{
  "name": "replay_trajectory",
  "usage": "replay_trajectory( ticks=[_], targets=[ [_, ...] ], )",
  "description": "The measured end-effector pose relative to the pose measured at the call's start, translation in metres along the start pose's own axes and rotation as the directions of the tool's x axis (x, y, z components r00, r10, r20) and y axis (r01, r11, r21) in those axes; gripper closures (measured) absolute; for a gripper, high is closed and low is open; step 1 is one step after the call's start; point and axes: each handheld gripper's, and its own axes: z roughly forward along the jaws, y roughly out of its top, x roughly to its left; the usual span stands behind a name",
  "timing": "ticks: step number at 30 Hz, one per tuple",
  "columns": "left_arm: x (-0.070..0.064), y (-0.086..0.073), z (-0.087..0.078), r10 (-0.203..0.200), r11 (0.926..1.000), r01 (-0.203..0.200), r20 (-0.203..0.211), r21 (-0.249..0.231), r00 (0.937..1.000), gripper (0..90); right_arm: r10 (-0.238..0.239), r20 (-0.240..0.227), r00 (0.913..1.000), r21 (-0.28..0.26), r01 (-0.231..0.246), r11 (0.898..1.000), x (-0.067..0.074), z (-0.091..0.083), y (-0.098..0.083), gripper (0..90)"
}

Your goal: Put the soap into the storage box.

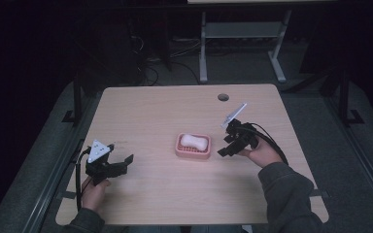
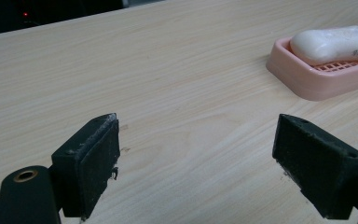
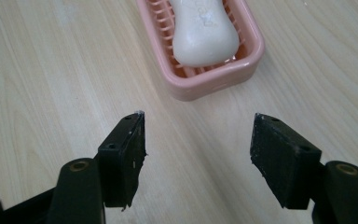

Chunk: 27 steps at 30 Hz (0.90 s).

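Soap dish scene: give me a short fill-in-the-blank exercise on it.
1. The white soap lies in a dish coloured ____.
2. The dish stands on a table made of ____.
3. The right gripper has its jaws ____, with nothing between them.
4. The left gripper is over bare table, to the ____ of the dish in the high view.

Missing words: pink; wood; open; left

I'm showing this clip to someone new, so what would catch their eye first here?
First the pink soap dish at the middle of the wooden table, with a white bar of soap lying in it. Next the two black grippers on either side: the left gripper open near the front edge, the right gripper open just beside the dish.
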Motion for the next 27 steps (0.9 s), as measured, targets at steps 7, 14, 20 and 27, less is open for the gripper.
replay_trajectory(
  ticks=[7,14,20,27],
  targets=[
    [0.000,0.000,0.000,0.001,1.0000,-0.001,0.001,0.004,1.0000,14.1,0.018,0.005,0.9998,-0.008,-0.018,1.000,0.000,-0.003,-0.013,34.7],
    [-0.001,0.000,0.001,0.007,1.0000,-0.007,0.000,0.005,1.0000,14.0,0.037,0.013,0.9992,-0.019,-0.037,0.999,0.002,-0.009,-0.027,34.2],
    [-0.001,0.000,0.001,0.008,1.0000,-0.008,-0.002,0.005,1.0000,14.1,0.061,0.012,0.9981,-0.031,-0.061,0.998,0.004,-0.013,-0.040,34.2],
    [-0.002,0.000,0.001,0.009,0.9999,-0.009,0.001,0.007,1.0000,14.1,0.080,0.013,0.9967,-0.031,-0.079,0.996,0.005,-0.013,-0.052,34.0]
  ],
)
